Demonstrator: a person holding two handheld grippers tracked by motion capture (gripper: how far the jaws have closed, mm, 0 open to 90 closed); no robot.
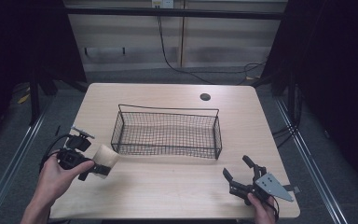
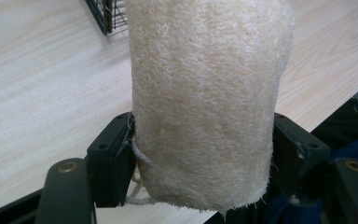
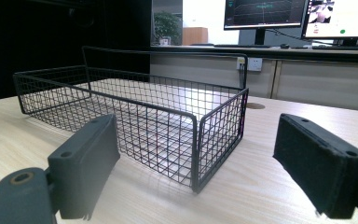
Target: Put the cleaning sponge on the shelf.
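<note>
A cream loofah sponge (image 1: 104, 158) (image 2: 205, 102), a fibrous roll, is clamped between the jaws of my left gripper (image 1: 93, 165) (image 2: 203, 154), held just above the table at the front left, close to the left end of the black wire basket (image 1: 168, 133) (image 3: 135, 112). The basket stands in the middle of the table with nothing in it. My right gripper (image 1: 240, 175) (image 3: 200, 163) rests at the front right, jaws wide apart and empty, pointing at the basket's near right corner.
The light wood table (image 1: 177, 186) has a round cable hole (image 1: 205, 97) at the back right. Beyond the far edge stand cabinets with trailing cables; monitors (image 3: 298, 14) appear in the right gripper view.
</note>
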